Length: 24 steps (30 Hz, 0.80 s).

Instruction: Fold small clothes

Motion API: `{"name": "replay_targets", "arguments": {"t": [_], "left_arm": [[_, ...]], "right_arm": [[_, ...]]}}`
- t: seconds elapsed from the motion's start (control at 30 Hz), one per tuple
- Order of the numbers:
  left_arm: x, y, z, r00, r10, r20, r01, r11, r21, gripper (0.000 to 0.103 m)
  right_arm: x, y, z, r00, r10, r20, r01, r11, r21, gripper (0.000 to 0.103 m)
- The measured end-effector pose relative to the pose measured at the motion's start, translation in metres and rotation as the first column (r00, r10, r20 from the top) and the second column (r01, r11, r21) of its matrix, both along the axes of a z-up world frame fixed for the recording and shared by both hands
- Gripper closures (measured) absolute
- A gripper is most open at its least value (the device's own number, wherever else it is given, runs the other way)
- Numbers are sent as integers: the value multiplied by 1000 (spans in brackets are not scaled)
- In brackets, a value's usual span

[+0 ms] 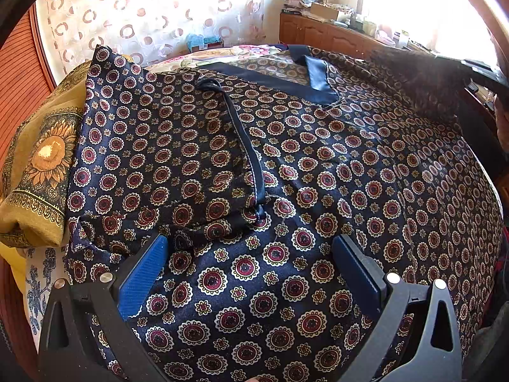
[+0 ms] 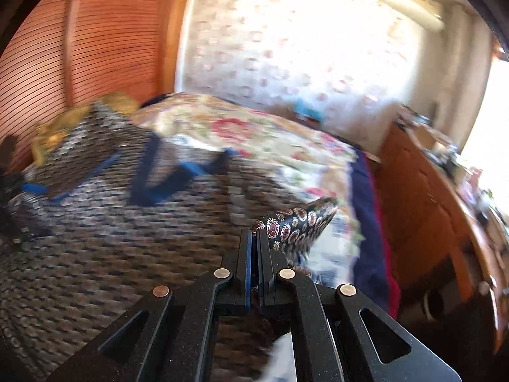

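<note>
Patterned garment spread over the bed, one corner pinched and lifted.

Nearest, the left hand-held gripper [image 1: 249,256] sits with its blue-padded fingers [image 1: 143,281] spread wide apart, hovering low over or resting on the navy medallion-print garment [image 1: 318,172], which fills the space between and beyond them; whether the pads touch the cloth I cannot tell. Just past its fingertips a sleeve [image 1: 159,146] lies folded inward across the body, its dark cuff band [image 1: 245,146] running away from the gripper. Farther on is the plain navy collar [image 1: 305,79], with a sunflower-print pillow [image 1: 41,172] at the left. The right hand-held gripper [image 2: 254,238] is clamped tight on a corner of the garment [image 2: 296,226], held raised above the floral bedspread [image 2: 254,133]; the rest of that view is blurred.
</note>
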State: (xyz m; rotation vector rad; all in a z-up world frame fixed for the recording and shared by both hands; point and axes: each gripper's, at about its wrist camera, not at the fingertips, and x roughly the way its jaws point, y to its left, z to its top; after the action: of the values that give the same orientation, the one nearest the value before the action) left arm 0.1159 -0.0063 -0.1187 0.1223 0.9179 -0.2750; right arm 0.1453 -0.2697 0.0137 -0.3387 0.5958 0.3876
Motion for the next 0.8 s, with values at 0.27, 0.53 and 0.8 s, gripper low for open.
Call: {"name": "replay_targets", "arguments": {"t": [0.27, 0.53, 0.8], "left_arm": [[-1, 0, 0, 1000, 0, 0, 0, 1000, 0, 0], [0, 6, 7, 998, 44, 38, -44, 999, -18, 0], [-28, 15, 54, 973, 105, 205, -84, 991, -107, 0]], "right_arm": [[-5, 8, -33, 991, 78, -104, -74, 996, 41, 54], [13, -44, -26, 989, -53, -139, 69, 991, 115, 54], [67, -72, -54, 952, -148, -268, 194, 968, 156, 54]]}}
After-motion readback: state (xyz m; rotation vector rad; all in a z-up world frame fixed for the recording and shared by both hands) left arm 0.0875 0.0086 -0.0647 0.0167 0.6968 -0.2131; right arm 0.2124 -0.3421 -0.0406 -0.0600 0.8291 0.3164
